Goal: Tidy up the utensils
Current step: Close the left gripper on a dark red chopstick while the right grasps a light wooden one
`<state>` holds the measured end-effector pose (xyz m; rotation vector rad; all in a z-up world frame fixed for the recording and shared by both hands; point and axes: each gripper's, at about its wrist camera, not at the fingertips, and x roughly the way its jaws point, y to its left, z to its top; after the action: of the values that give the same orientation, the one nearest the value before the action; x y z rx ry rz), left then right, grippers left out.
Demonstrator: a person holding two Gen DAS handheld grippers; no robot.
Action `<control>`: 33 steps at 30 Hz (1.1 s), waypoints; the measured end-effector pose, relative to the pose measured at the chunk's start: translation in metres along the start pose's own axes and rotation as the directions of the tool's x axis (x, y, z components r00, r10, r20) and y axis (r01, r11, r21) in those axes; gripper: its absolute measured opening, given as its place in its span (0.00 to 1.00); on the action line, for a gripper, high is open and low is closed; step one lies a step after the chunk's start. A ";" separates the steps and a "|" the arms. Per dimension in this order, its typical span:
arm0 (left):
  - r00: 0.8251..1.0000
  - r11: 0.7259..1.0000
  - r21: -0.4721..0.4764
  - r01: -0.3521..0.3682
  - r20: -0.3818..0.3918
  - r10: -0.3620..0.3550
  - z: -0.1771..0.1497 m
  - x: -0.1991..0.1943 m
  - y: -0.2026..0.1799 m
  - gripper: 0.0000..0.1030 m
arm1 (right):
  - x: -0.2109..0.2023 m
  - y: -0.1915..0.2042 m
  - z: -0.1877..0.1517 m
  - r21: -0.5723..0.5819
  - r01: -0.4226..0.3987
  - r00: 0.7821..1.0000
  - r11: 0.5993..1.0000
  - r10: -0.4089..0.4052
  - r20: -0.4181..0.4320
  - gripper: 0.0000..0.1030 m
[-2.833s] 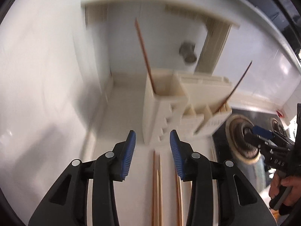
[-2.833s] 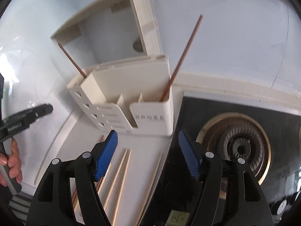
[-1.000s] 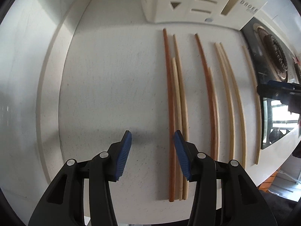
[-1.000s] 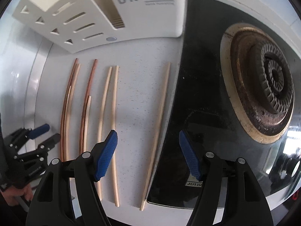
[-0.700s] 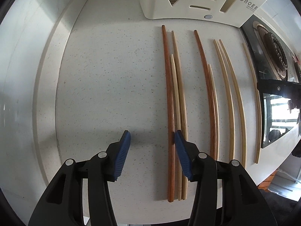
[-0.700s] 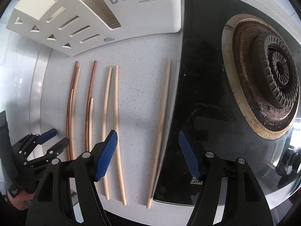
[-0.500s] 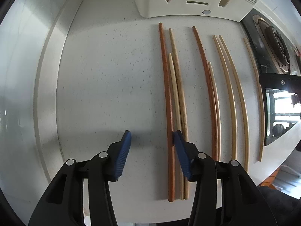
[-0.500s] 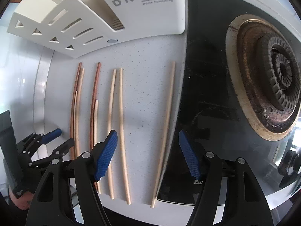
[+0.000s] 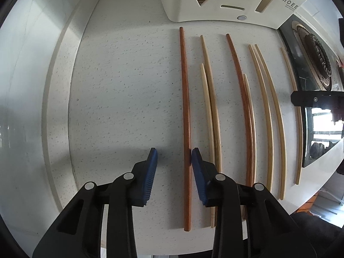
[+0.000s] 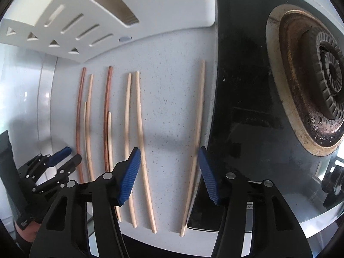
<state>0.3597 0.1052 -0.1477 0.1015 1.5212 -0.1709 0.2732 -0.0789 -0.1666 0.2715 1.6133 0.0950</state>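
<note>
While both grippers close in, eight chopsticks lie loose ahead of the utensil holder (image 9: 215,2).

Left gripper (image 9: 174,157), jaws narrowing, straddles the dark chopstick (image 9: 186,107), unclamped; right gripper (image 10: 169,161), likewise narrowing, brackets the pale chopstick (image 10: 196,142) beside the stove (image 10: 268,107).

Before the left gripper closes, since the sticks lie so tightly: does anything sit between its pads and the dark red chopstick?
Nothing visible: the left gripper straddles only the dark red chopstick; the pale chopsticks lie outside its right pad.
</note>
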 end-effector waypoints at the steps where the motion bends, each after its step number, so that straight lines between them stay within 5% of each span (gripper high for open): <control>1: 1.000 1.000 0.002 0.000 0.001 0.000 -0.001 0.000 0.001 0.32 | 0.001 0.000 0.000 0.000 0.007 1.000 1.000 -0.007 -0.006 0.53; 12: 1.000 1.000 0.020 -0.002 -0.003 0.003 -0.008 -0.001 0.006 0.32 | 0.012 0.014 0.005 -0.029 0.063 0.998 0.998 -0.064 -0.027 0.49; 18: 0.999 0.999 0.028 -0.024 -0.033 0.024 -0.001 0.006 -0.010 0.28 | 0.018 0.027 0.009 -0.053 0.112 0.993 0.992 -0.114 -0.041 0.35; 25: 0.996 0.998 0.026 -0.057 -0.071 0.059 0.011 0.009 -0.010 0.16 | 0.020 0.014 0.007 -0.043 0.159 0.985 0.986 -0.161 -0.055 0.07; 33: 0.996 0.999 -0.044 -0.016 -0.085 0.013 0.016 0.013 0.008 0.06 | 0.031 0.019 0.011 -0.100 0.191 0.976 0.976 -0.200 -0.085 0.07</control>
<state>0.3775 0.1098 -0.1604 0.0847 1.6078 -0.1218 0.2853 -0.0541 -0.1929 0.0366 1.7161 0.0304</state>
